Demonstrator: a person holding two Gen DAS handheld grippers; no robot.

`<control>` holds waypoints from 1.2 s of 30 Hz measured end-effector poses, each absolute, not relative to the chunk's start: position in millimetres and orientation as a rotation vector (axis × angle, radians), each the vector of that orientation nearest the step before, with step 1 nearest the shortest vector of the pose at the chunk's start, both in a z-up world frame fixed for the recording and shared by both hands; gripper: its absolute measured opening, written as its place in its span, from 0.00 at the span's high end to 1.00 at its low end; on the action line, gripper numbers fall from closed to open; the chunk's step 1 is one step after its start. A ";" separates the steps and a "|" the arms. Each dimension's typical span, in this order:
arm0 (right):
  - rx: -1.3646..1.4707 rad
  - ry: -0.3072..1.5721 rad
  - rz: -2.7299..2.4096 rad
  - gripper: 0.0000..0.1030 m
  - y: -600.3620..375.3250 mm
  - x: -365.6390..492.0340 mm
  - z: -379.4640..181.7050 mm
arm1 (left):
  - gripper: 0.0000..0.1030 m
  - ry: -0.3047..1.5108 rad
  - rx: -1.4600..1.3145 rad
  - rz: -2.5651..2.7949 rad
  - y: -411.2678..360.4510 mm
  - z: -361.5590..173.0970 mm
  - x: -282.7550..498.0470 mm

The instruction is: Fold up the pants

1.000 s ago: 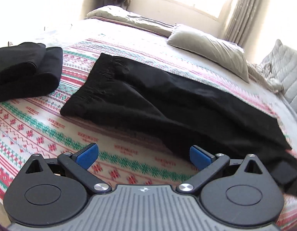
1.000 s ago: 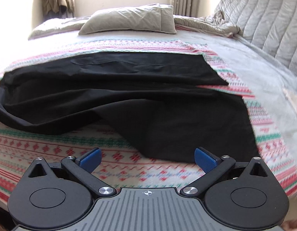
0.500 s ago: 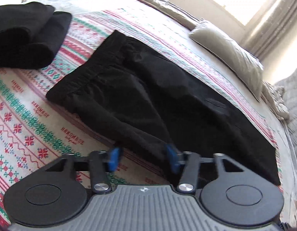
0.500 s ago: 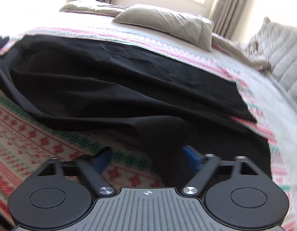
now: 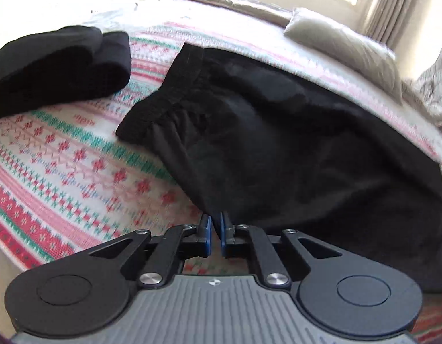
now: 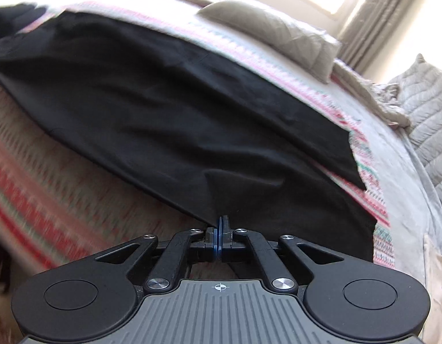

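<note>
- The left tongs are pinched nearly closed on the near edge of the black pants, with a thin gap showing between the blue pads.
- The pants lie spread across the patterned blanket on the bed, waistband toward the left.
- A folded black garment sits apart at upper left.
- A grey pillow lies beyond the pants.

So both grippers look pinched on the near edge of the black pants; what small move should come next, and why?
Probably lift both together and carry the near leg over toward the far one. The left gripper and right gripper are each shut on the near edge of the pants, which lie spread flat on the patterned blanket, not yet folded.
</note>
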State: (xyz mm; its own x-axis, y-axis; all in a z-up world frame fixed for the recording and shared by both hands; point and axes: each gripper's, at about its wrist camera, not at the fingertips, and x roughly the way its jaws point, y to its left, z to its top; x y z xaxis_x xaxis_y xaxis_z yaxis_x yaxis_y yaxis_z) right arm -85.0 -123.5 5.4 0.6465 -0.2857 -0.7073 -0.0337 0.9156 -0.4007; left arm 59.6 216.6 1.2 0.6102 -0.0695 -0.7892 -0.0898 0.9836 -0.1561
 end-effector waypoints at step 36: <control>0.214 0.737 -0.630 1.00 -352.2 -157.0 -24.2 | 0.85 0.493 0.540 -0.790 -24.0 -36.6 -36.7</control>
